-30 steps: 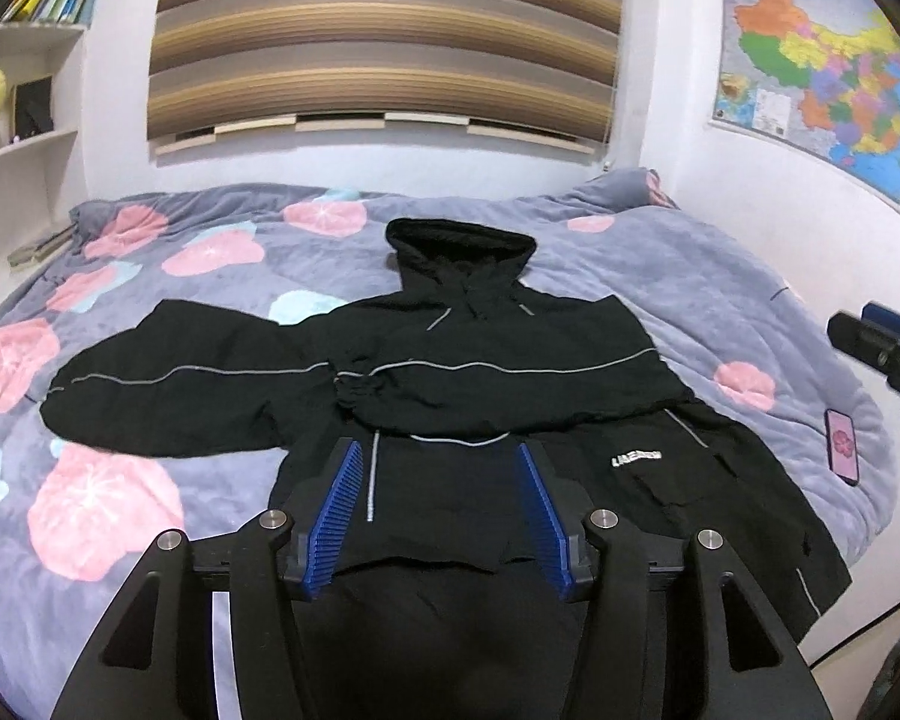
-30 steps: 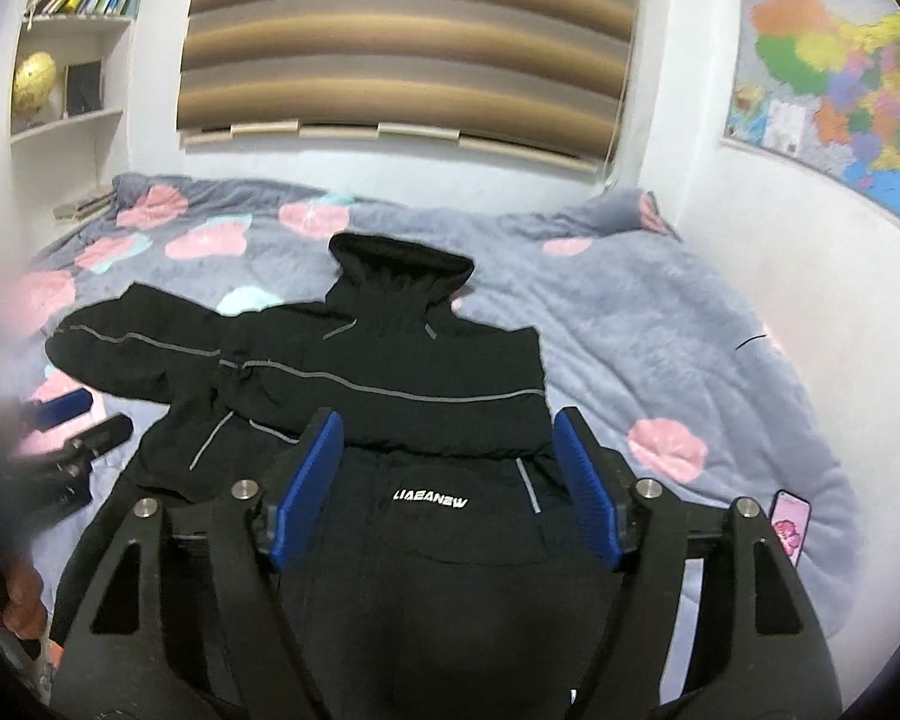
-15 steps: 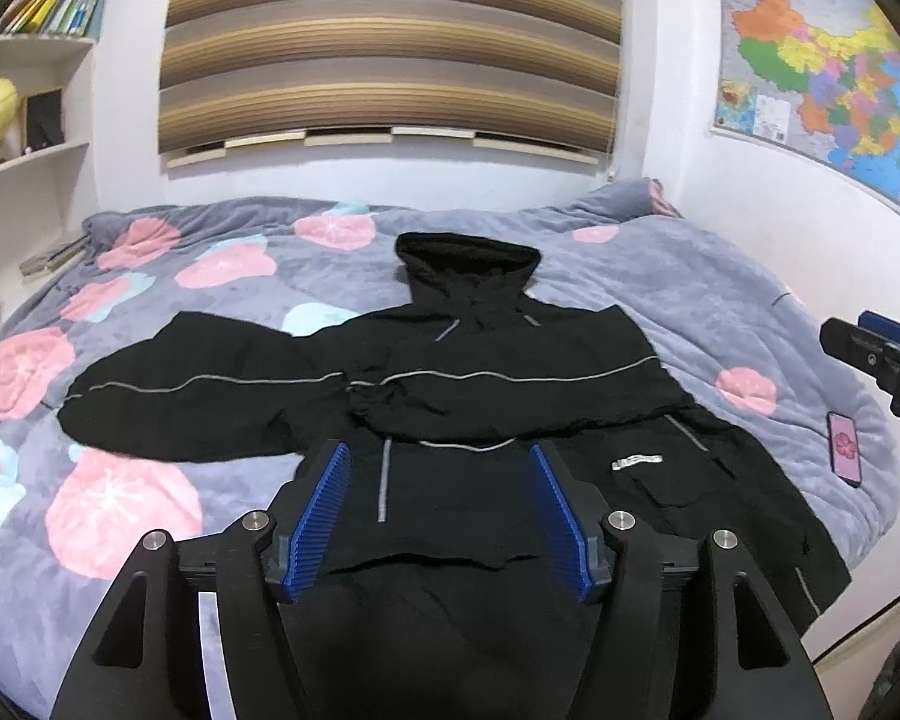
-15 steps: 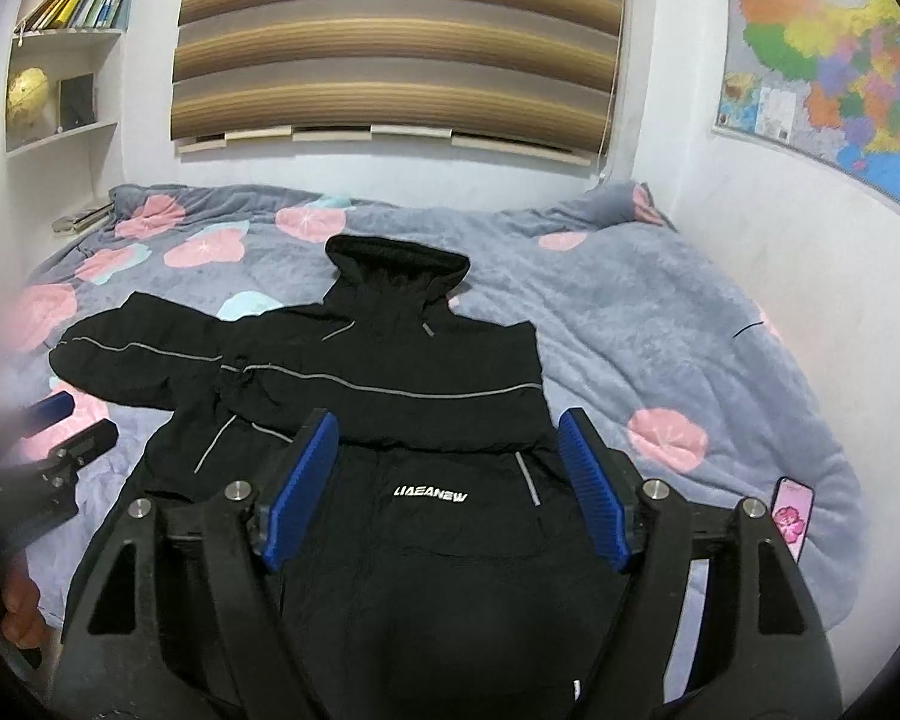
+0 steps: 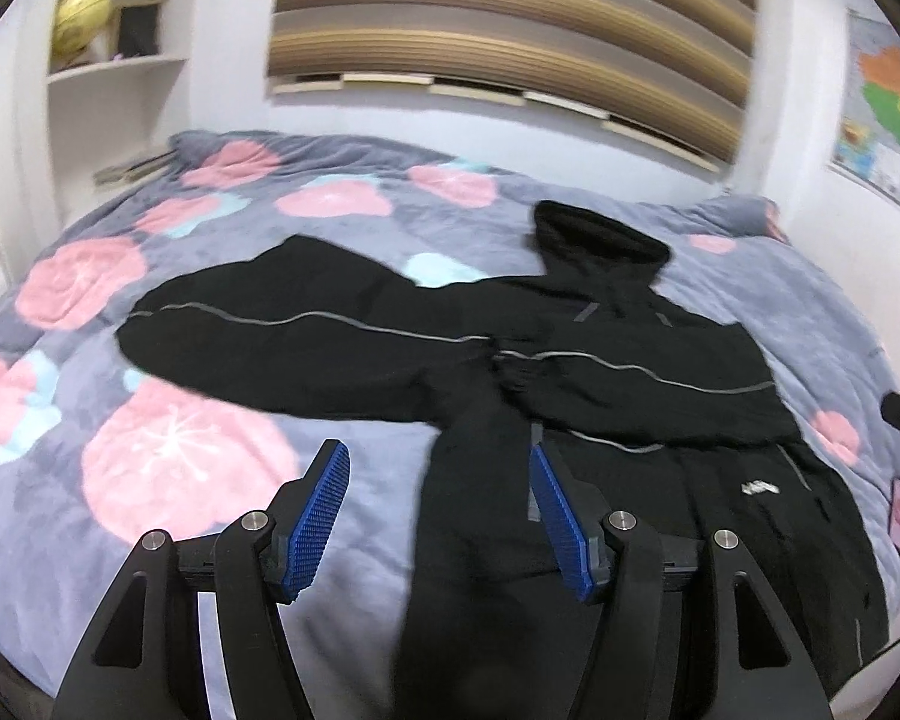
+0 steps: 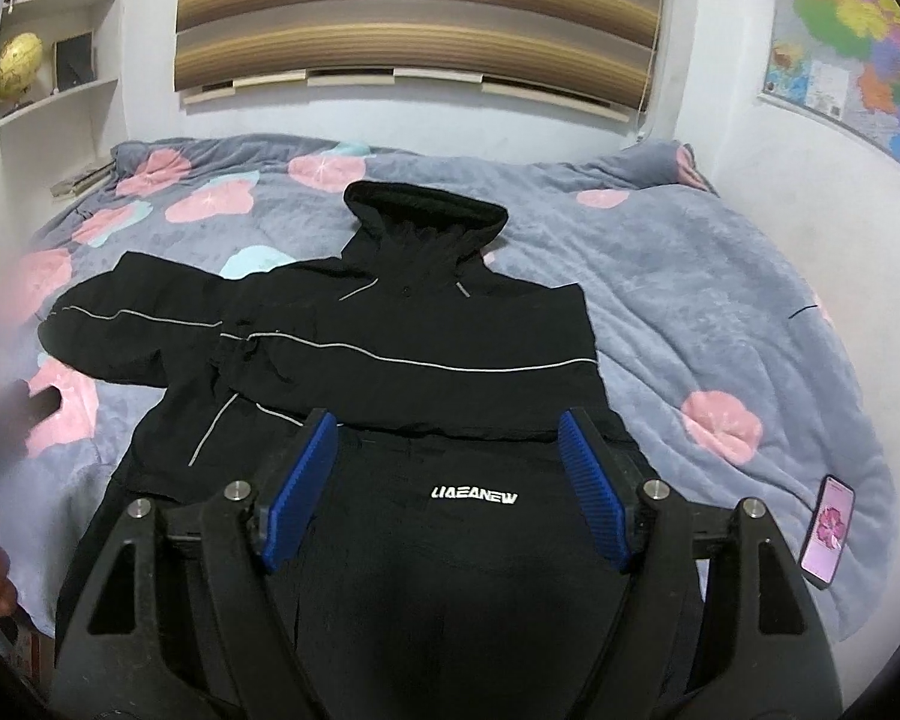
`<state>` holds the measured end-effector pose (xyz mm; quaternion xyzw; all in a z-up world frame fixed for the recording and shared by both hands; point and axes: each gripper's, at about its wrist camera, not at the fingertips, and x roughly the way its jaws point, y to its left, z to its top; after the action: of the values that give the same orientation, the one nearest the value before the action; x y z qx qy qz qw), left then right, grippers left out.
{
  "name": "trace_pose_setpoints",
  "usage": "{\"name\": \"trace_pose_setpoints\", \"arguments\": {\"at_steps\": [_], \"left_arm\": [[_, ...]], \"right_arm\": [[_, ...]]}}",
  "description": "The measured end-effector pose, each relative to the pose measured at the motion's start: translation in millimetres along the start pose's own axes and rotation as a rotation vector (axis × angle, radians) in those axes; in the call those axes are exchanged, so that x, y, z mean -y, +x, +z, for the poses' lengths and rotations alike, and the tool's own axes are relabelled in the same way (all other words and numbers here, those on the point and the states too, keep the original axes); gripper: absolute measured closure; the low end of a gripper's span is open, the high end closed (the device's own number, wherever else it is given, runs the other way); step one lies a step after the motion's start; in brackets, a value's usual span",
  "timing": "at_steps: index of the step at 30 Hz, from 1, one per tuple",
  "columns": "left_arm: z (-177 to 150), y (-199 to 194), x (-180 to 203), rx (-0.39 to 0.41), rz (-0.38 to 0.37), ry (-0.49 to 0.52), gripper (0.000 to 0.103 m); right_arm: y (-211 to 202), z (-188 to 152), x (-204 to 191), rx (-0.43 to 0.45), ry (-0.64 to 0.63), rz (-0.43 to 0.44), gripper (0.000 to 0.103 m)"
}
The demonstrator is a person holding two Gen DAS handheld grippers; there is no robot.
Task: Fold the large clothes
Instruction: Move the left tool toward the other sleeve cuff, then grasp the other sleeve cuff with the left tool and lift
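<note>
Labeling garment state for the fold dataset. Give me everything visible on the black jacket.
The black jacket lies flat, front up, on the floral grey blanket, hood toward the window. It looks like thin woven shell fabric with thin reflective piping and a white LIAEANEW logo low on the front. One sleeve is folded across the chest; the other sleeve stretches out sideways. Neither gripper touches it.

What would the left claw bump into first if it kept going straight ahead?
Probably the black hooded jacket spread on the grey flowered blanket. The open left claw points at its side edge, though depth is hard to judge.
</note>
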<state>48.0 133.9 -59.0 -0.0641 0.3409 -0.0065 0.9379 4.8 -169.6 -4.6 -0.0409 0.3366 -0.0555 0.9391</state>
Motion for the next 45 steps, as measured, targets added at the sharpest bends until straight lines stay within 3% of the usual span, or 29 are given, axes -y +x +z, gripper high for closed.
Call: {"name": "trace_pose_setpoints", "arguments": {"at_steps": [6, 10, 17, 22, 25, 28, 29, 32, 34, 35, 37, 41, 43, 45], "left_arm": [[8.4, 26.6, -38.2, -0.029, 0.065, -0.055, 0.039], [19.5, 53.3, -88.4, -0.077, 0.109, -0.169, 0.039], [31.2, 86.5, -217.4, -0.025, 0.200, -0.527, 0.038], [29.1, 127.8, -290.0, -0.032, 0.161, -0.763, 0.037], [32.0, 165.8, -311.4, -0.096, 0.154, -0.831, 0.037], [32.1, 198.2, -316.6, -0.138, 0.156, -0.846, 0.035], [33.4, 204.5, -317.1, -0.128, 0.151, -0.845, 0.030], [43.7, 213.0, -306.2, -0.100, 0.158, -0.799, 0.032], [53.5, 214.9, -290.6, -0.103, 0.220, -0.711, 0.059], [57.9, 216.1, -290.8, -0.093, 0.222, -0.685, 0.084], [61.8, 200.2, -283.4, -0.042, 0.196, -0.659, 0.087], [61.6, 143.3, -280.0, 0.073, 0.238, -0.653, 0.089], [57.5, 138.9, -291.6, 0.041, 0.264, -0.673, 0.089], [45.0, 161.2, -303.3, -0.092, 0.313, -0.698, 0.089]], "right_arm": [[29.8, 2.3, -7.5, -0.047, -0.007, 0.010, 0.029], [48.1, 0.8, -10.2, -0.083, -0.008, 0.025, 0.029], [74.6, -0.5, -17.0, -0.141, -0.020, 0.033, 0.029], [85.2, 1.4, -27.4, -0.158, -0.044, 0.040, 0.029], [89.2, 2.6, -33.8, -0.163, -0.063, 0.035, 0.029], [90.2, 3.1, -35.0, -0.161, -0.072, 0.030, 0.029], [90.2, 3.3, -34.6, -0.159, -0.073, 0.028, 0.029], [92.0, 4.2, -32.7, -0.161, -0.069, 0.021, 0.029], [93.9, 4.4, -31.4, -0.164, -0.062, 0.020, 0.029], [94.5, 4.3, -31.1, -0.165, -0.060, 0.021, 0.029], [95.9, 3.5, -30.8, -0.170, -0.058, 0.022, 0.029], [95.6, 2.8, -30.7, -0.167, -0.060, 0.026, 0.029], [96.6, 1.7, -29.5, -0.169, -0.052, 0.035, 0.029], [99.3, -0.1, -28.7, -0.179, -0.042, 0.046, 0.029]]}}
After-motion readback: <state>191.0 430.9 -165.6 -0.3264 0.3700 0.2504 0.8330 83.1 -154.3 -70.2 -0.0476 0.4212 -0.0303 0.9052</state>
